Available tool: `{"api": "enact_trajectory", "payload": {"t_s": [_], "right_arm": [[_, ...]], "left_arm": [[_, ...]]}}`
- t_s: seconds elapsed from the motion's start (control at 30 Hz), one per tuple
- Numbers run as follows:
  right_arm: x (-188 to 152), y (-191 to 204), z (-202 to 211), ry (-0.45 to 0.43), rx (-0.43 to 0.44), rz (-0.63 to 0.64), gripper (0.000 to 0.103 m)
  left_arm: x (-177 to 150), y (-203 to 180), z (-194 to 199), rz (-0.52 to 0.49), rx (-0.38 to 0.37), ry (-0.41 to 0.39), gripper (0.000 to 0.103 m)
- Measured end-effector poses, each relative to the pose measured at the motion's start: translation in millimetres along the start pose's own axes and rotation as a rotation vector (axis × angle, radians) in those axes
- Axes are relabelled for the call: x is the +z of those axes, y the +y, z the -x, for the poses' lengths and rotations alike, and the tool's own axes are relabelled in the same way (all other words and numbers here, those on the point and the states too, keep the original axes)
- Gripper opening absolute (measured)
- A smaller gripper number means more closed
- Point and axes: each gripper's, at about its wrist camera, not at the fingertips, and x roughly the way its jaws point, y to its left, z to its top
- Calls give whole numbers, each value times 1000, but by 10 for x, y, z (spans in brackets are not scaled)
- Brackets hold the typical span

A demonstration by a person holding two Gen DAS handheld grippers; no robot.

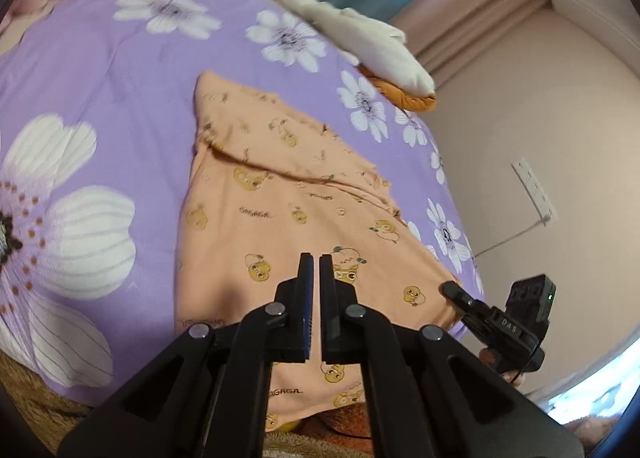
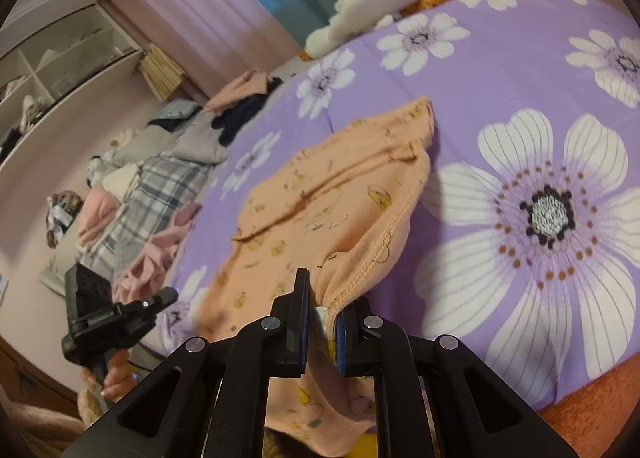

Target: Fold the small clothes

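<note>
Folding this garment [image 1: 288, 218] well depends, we judge, on carrying the pinched edge across in one flat sweep and laying it down square on the cloth beneath, so no wrinkle gets trapped under the fold. We would keep the lifted hem low over the bed, let the fabric trail behind, and release only once edge meets edge. We would bring the free tool down to pin the far side first, since soft knit like this probably drags along if nothing anchors it.

We see a small peach-orange garment printed with yellow cartoon ducks and short lines of lettering, lying at the centre of both views on the bedspread [image 1: 100, 70]. One part is already turned over along a crease running across its upper half, and its lower end hangs off the bed's near edge. In the right wrist view a stitched hem rises from the bed into our right gripper [image 2: 323, 312], whose jaws are clamped on that hem with a white tag showing between them. Our left gripper [image 1: 316, 258] hovers above the garment's lower middle, its jaws nearly together with only a narrow gap and nothing between them.

Around it spreads the purple bedspread with big white flowers. A white and orange plush toy [image 1: 360, 38] lies at the bed's far edge, upper right of the left wrist view.
</note>
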Motion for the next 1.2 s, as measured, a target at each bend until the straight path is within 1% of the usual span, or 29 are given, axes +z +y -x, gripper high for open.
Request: {"api": "enact_trajectory", "payload": {"t_s": [0.07,0.1,0.17,0.23,0.27,0.3,0.33,0.4,0.43,0.5,0.53,0.57,0.6,0.63,0.67,0.73,0.8,0.93,1.0,1.13,1.2], "right_arm": [[0,30,-27,2,-35,26,12],[-2,23,-52,3,-54,32,12],[-25,-19,-110,22,-79,24,12],[-51,-73,-143,38,-90,12,12],[-57,-90,-152,43,-98,9,12],[-67,-104,-160,48,-105,8,12],[-73,-118,-170,53,-109,5,12],[-70,-139,-182,58,-111,-2,12],[-71,-140,-181,59,-114,-1,12],[-76,-145,-186,61,-117,-1,12],[-75,-146,-194,63,-118,-4,12],[-80,-147,-197,64,-118,-6,12],[-86,-148,-202,67,-117,-7,12],[-91,-146,-216,69,-117,-9,12],[-94,-152,-223,71,-114,-12,12],[-91,-165,-239,77,-110,-22,12],[-89,-160,-224,74,-114,-21,12],[-72,-129,-133,50,-79,-22,12],[-47,-101,-93,41,-71,-21,12],[-22,-11,29,23,-22,-7,12],[-12,46,131,2,-36,18,12]], "left_arm": [[-1,-33,-28,-59,111,-4,0],[-10,-3,-47,-69,156,6,3],[-24,131,-110,-45,235,47,11],[-51,273,-164,0,286,85,42],[-73,328,-186,11,302,96,49],[-92,371,-209,12,318,103,59],[-125,400,-223,7,333,111,62],[-192,448,-262,11,330,143,63],[-219,495,-312,32,307,164,63],[-223,528,-370,48,268,167,61],[-226,525,-386,45,246,158,58],[-221,518,-408,46,212,158,51],[-219,529,-453,62,163,174,30],[-223,560,-534,93,97,212,12],[-225,586,-636,113,58,253,6],[-200,576,-688,113,67,256,6],[-181,510,-615,106,56,230,5],[-143,286,-364,57,47,133,5],[-127,195,-243,38,38,107,5],[-53,1,14,9,-21,69,4],[-34,-81,129,-20,-22,51,5]]}}
